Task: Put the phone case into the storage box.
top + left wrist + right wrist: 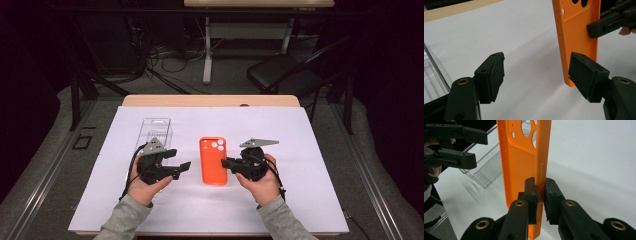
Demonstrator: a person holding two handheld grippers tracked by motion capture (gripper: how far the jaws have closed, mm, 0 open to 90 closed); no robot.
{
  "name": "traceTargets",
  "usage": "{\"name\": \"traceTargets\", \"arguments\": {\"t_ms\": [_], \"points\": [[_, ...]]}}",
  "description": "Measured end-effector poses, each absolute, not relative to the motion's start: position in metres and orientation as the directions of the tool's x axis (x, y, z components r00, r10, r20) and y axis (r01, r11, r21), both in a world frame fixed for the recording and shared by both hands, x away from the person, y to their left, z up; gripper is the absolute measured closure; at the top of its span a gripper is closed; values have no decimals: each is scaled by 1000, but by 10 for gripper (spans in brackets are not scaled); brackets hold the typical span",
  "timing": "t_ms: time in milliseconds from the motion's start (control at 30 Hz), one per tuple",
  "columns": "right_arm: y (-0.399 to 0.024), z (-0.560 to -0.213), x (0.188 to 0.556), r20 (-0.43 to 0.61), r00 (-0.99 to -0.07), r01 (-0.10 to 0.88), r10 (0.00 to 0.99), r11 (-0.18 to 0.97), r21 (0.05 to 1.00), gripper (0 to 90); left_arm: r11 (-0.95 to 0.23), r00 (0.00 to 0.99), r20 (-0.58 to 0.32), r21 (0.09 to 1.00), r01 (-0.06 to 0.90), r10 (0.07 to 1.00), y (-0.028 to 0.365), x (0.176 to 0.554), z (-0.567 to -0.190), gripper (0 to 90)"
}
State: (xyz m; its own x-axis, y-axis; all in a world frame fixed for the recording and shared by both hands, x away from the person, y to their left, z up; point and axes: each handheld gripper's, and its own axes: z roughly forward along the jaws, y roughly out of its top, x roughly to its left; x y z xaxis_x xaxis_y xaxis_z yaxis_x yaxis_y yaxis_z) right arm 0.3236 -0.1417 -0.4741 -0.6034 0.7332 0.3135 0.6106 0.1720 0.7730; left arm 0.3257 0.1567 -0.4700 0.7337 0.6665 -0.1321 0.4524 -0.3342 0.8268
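Dim room, cables and a chair beyond; the desk [150, 101] carries a white sheet [310, 165]. The orange phone case [213, 161] lies mid-sheet, with a clear plastic box [155, 131] to its far left. My right tongs [539, 195] are clenched on the case's right side wall, one pad inside and one outside. My left tongs [536, 75] stand released just left of the case, jaws apart with nothing between them. Judgement: keep the right grip steady, bring the left tongs squarely over the left wall before closing, and avoid twisting the soft shell.
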Motion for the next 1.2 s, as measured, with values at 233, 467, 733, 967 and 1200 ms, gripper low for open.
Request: {"name": "traceTargets", "arguments": {"t_ms": [233, 467, 733, 967, 1200], "points": [[-140, -474, 323, 308, -591, 616, 745, 170, 769, 820, -355, 738, -90, 834, 423, 669, 149, 327, -464, 294], [-137, -475, 322, 303, -582, 617, 754, 167, 769, 820, -381, 749, -49, 838, 391, 661, 138, 329, -459, 295], [-136, -475, 321, 317, -572, 627, 756, 155, 763, 820, -410, 758, 8, 845, 343, 652, 124, 333, -449, 295], [-136, -475, 321, 322, -566, 630, 759, 146, 763, 820, -430, 759, 39, 842, 326, 650, 117, 338, -444, 299], [-136, -475, 321, 319, -561, 632, 764, 147, 761, 820, -429, 757, 50, 847, 314, 652, 113, 341, -440, 317]]}}
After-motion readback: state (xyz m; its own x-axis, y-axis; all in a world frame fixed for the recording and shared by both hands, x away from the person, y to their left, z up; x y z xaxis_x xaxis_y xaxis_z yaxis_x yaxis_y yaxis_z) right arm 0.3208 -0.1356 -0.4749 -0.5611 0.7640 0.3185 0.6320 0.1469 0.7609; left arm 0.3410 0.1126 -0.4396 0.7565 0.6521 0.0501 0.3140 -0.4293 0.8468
